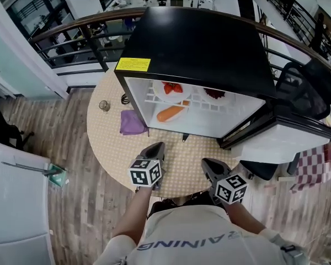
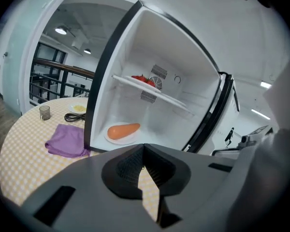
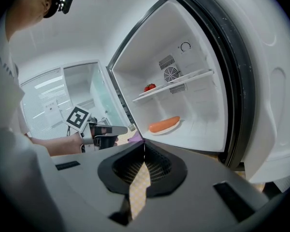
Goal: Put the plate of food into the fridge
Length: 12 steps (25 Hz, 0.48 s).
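Observation:
A black mini fridge [image 1: 198, 43] stands on the round table [image 1: 107, 142] with its door [image 1: 281, 131] swung open to the right. On its floor lies an orange sausage-shaped food [image 1: 171, 114] on a white plate [image 2: 120, 140]; the same food [image 3: 164, 124] shows in the right gripper view. Strawberries [image 1: 172, 87] sit on the wire shelf above. My left gripper [image 1: 154, 150] hovers over the table's near edge in front of the fridge, shut and empty, its tips touching [image 2: 143, 146]. My right gripper [image 1: 208, 167] hangs beside it, also shut on nothing [image 3: 144, 143].
A purple cloth [image 1: 132, 122] lies left of the fridge opening, with a glass [image 1: 104, 105], a coiled black cable [image 2: 75, 116] and a small dish [image 2: 78, 108] behind it. A curved railing [image 1: 88, 24] runs behind the table. A black chair [image 1: 306, 90] stands at right.

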Each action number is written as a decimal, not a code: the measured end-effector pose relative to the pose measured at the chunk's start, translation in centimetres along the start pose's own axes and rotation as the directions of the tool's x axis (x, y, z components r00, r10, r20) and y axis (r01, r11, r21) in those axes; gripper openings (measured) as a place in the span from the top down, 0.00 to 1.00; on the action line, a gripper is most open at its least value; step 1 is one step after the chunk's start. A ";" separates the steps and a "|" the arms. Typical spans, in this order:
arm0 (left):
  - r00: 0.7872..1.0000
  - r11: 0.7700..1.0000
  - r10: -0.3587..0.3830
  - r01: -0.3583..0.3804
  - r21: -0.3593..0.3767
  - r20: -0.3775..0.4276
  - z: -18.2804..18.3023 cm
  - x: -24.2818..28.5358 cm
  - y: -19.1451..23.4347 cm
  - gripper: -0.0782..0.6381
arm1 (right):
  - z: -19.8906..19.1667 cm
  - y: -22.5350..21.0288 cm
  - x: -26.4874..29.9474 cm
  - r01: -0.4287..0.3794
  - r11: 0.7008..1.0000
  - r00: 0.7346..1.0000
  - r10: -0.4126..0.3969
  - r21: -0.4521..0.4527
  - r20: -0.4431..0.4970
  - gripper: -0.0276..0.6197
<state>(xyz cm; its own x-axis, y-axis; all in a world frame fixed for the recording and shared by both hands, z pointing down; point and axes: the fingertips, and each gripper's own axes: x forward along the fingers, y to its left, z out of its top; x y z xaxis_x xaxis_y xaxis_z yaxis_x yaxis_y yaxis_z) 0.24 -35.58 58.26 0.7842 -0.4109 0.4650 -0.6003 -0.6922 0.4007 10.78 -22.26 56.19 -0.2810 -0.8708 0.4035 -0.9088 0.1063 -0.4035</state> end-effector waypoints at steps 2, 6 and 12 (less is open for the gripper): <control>0.999 1.000 -0.018 0.018 0.001 0.041 0.7 -1.6 -0.7 0.88 | 0.2 0.1 0.1 0.000 1.000 1.000 0.000 -0.004 0.008 0.92; 0.994 0.999 -0.042 0.040 0.022 0.101 1.4 -4.5 -2.0 0.88 | 1.0 0.4 0.3 -0.006 1.000 1.000 0.007 -0.018 0.023 0.92; 0.985 0.998 -0.014 0.003 0.068 0.173 2.5 -7.4 -2.1 0.88 | 1.9 1.0 0.3 0.004 0.999 0.998 -0.001 -0.051 0.058 0.92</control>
<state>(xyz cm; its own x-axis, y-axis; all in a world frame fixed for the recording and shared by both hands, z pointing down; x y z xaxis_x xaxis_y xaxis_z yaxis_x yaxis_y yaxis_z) -3.85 -32.55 52.01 0.8080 -0.4976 0.3154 -0.5863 -0.7318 0.3475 10.38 -23.35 54.39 -0.2614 -0.8973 0.3557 -0.9245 0.1269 -0.3594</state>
